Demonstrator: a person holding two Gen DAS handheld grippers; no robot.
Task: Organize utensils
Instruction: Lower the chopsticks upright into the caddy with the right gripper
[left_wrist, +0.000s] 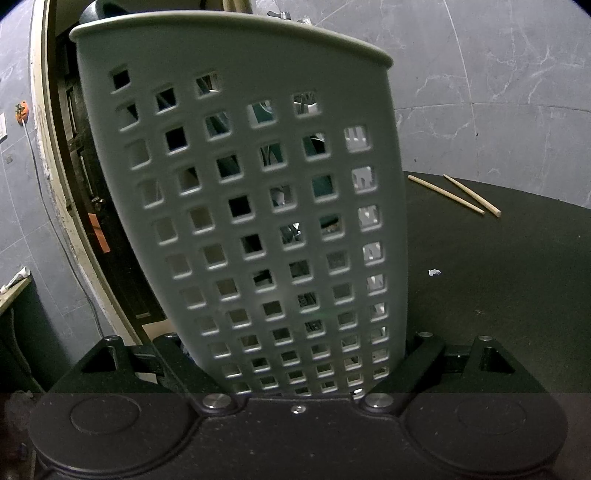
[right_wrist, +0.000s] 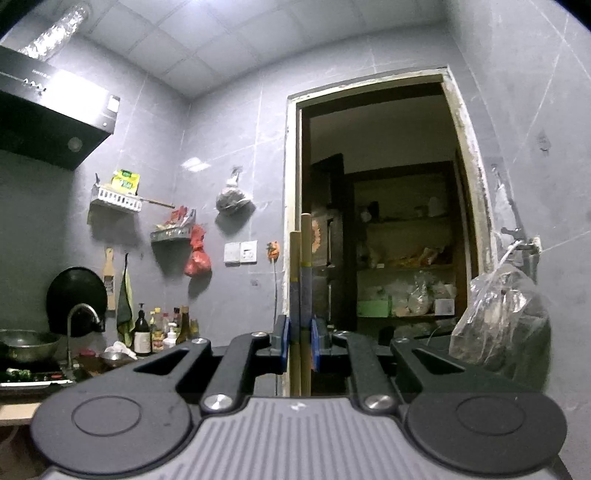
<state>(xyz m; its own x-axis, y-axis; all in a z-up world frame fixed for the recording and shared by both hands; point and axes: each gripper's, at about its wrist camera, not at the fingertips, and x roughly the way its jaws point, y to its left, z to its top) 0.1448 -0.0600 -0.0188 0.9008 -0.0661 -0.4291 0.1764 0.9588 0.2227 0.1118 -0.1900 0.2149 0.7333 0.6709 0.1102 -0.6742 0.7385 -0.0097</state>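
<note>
Your utensil holder (left_wrist: 236, 206) is pale grey, patterned with rows of square holes; the table (left_wrist: 498, 295) is black with two light wooden chopsticks (left_wrist: 454, 195) on it. In your right gripper (right_wrist: 300, 343), blue pads (right_wrist: 283, 343) press tan chopsticks (right_wrist: 301, 280) with blue-grey and yellow bands

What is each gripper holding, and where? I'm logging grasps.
Right gripper: pair of chopsticks, clamped low on their shafts. Left gripper: perforated utensil holder, gripped near its base.
</note>
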